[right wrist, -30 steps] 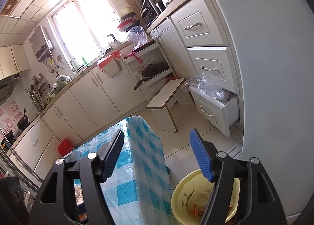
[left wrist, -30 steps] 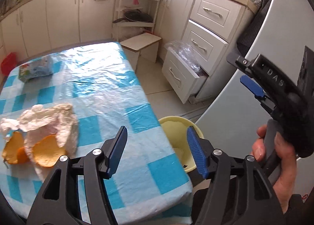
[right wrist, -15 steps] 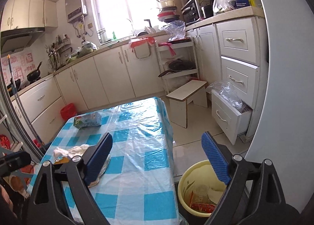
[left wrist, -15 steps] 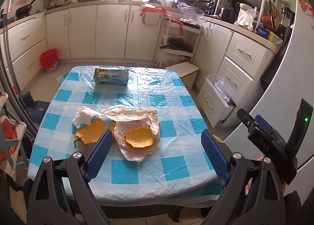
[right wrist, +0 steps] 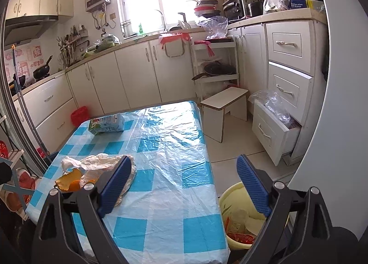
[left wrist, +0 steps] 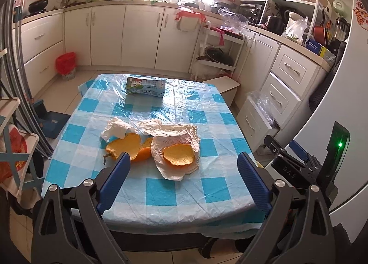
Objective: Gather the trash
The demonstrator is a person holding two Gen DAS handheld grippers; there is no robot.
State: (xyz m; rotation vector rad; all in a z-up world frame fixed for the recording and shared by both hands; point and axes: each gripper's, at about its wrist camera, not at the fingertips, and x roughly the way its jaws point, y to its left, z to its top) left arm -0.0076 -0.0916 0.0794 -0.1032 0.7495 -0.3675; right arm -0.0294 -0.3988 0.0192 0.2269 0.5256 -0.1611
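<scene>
Both jaw sets spread wide, just lately opening, nothing between them: left gripper (left wrist: 182, 177) and right gripper (right wrist: 184, 185) poised at the near edge of the checked table (left wrist: 161, 197). Trash mid-table: orange peel (left wrist: 128, 147), crumpled paper wrapper (left wrist: 174, 144) under a second peel, white tissue (left wrist: 116, 128), carton (left wrist: 146, 85) at the far end; advisable to pinch wrapper and peel together, low, then carry to the yellow bin (right wrist: 234, 197) on the floor just beside the table. Cramped kitchen, glossy plastic cover liable to drag.
</scene>
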